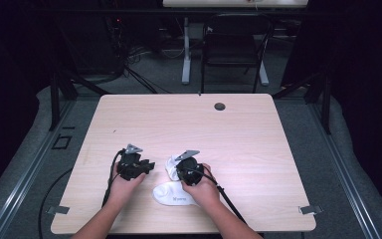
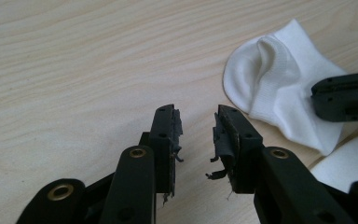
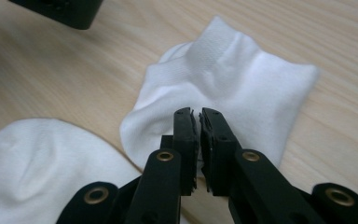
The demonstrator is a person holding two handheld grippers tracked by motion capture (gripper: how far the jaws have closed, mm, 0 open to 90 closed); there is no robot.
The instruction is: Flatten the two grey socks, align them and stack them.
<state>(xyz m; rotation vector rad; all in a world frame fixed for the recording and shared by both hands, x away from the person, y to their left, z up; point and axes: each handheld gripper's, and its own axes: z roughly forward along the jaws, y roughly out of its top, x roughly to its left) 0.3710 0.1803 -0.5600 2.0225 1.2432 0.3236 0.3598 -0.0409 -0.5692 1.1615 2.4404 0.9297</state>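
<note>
Two white ankle socks lie near the table's front edge. The rumpled one (image 1: 170,163) (image 3: 247,79) (image 2: 270,88) lies between the grippers. My right gripper (image 1: 178,172) (image 3: 197,112) points down at it, its jaws all but closed on a fold of its fabric. The second sock (image 1: 171,195) (image 3: 37,158) (image 2: 349,163) lies flat just in front, partly under the right hand. My left gripper (image 1: 149,166) (image 2: 198,114) hovers over bare wood to the left of the rumpled sock, open, with nothing between its frayed pads.
The light wooden table (image 1: 204,124) stretches bare toward the far edge, where a round cable hole (image 1: 220,106) sits. Beyond it stand a black chair (image 1: 234,45) and a white desk leg (image 1: 185,50). A cable trails from each gripper off the front edge.
</note>
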